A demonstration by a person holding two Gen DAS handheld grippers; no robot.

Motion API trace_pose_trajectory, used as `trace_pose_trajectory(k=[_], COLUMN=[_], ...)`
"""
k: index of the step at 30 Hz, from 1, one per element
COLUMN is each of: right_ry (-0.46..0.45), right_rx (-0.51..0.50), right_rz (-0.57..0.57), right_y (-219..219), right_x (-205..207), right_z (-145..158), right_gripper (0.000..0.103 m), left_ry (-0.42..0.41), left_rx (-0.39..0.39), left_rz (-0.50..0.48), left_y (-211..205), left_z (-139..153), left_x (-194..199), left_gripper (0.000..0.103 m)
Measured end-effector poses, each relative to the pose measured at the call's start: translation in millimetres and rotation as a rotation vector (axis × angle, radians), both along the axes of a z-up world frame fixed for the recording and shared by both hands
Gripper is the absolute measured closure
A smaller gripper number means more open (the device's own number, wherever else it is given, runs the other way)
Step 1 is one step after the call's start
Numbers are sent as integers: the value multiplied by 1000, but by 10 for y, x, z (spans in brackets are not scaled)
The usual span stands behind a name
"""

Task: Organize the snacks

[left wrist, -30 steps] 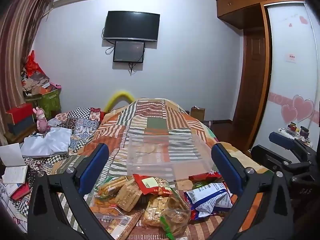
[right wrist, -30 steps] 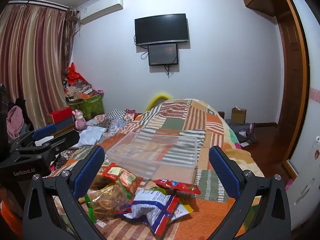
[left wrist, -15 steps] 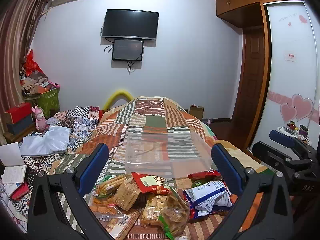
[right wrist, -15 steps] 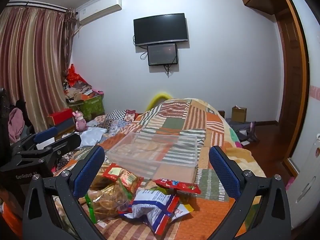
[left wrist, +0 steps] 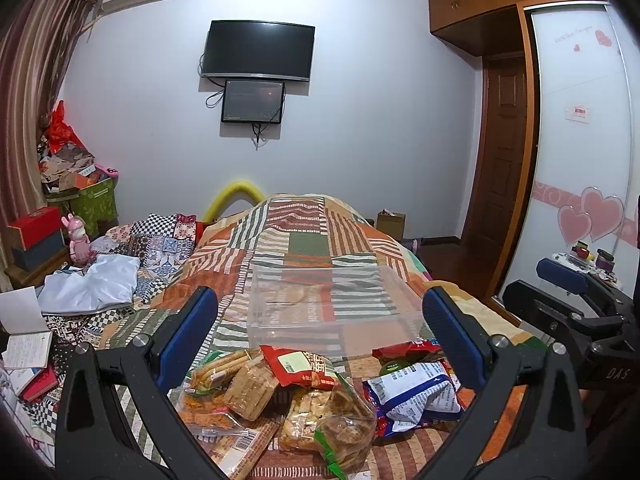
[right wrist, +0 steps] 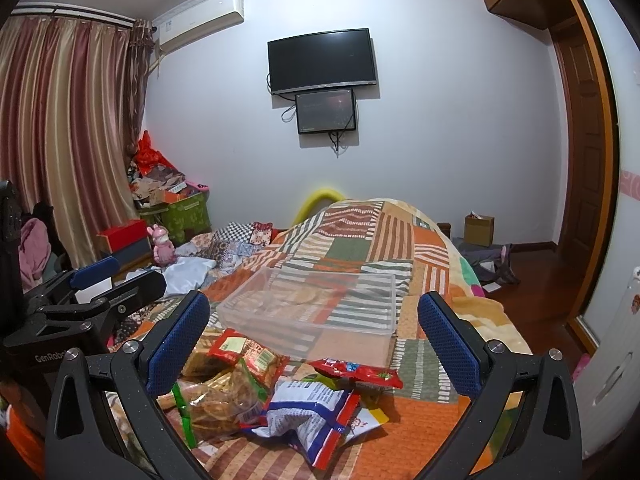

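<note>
Both tongs, left tongs and right tongs, gape wide and empty. Risk: crinkly snack packets below may slip or crush; clear tray ahead could slide on the quilt.

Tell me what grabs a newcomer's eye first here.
A heap of snack packets lies on the near end of the striped patchwork quilt, with an empty clear plastic bin just beyond it. Both tools, left tool and right tool, hang open above the heap.
</note>
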State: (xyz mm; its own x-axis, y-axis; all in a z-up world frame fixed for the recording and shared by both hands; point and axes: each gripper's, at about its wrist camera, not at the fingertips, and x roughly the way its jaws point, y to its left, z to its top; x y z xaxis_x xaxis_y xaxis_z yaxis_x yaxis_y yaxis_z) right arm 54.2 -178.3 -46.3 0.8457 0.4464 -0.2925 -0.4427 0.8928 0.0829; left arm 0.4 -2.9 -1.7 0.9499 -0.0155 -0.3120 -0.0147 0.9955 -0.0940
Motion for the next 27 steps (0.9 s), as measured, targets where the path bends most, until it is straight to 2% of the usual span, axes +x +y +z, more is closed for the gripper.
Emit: trace_pose_trajectory(k=[27], right_ry=[3], right_rx=[9], right_rz=[1], right_y=[-12], right_x=[-18], right_z=[31], right_gripper=[0], left_ry=[-5], left_rx=[-2], left_rz=[-4], left_y=[-31], left_z=[13], left_x=[-34], left_gripper=[0])
